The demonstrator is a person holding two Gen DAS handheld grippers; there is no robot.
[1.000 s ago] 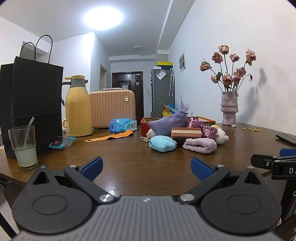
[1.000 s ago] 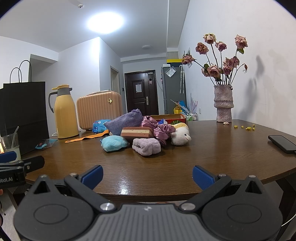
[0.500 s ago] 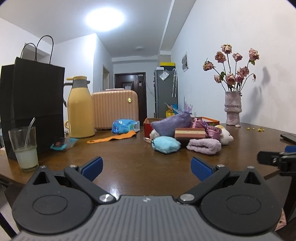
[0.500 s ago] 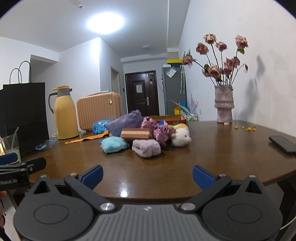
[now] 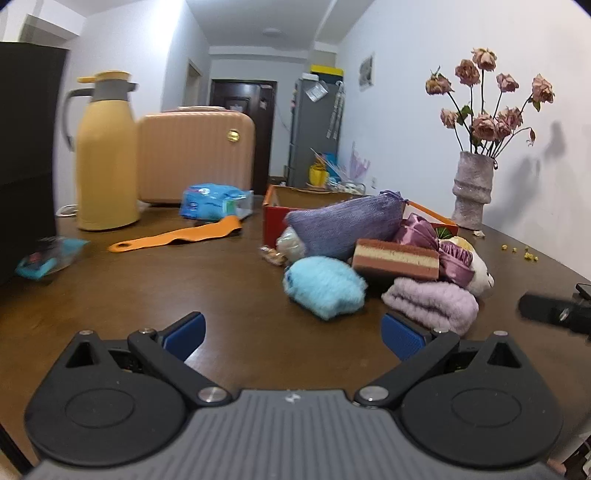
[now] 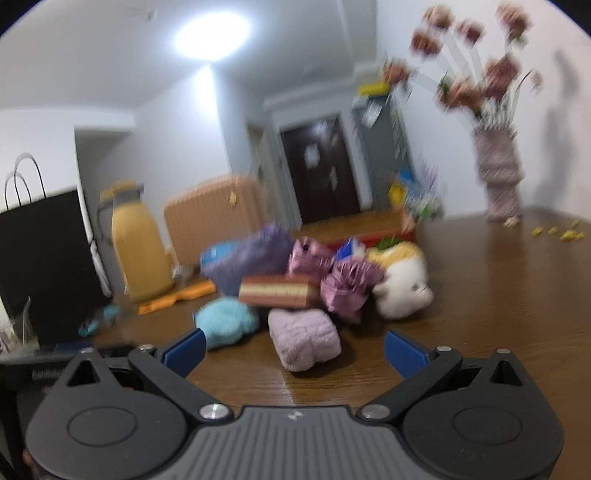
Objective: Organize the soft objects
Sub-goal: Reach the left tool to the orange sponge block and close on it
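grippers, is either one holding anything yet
No. The left gripper and right gripper are both open and empty, short of the soft pile.

stood upright at the back of the wooden table [image 5: 147, 295]: yellow thermos [image 5: 105, 155], peach suitcase [image 5: 195, 157], black bag [image 5: 26, 155]; vase of dried roses [image 5: 473, 188] by the wall.

— What is seen of the room?
— White walls [image 5: 406, 92] and a ceiling light [image 6: 212, 33] are seen; a dark door [image 5: 242, 122] is set at the hallway's end, with a grey refrigerator [image 5: 314, 129] just beside it.
— And the furniture?
— A brown wooden surface [image 5: 166, 288] is shown.
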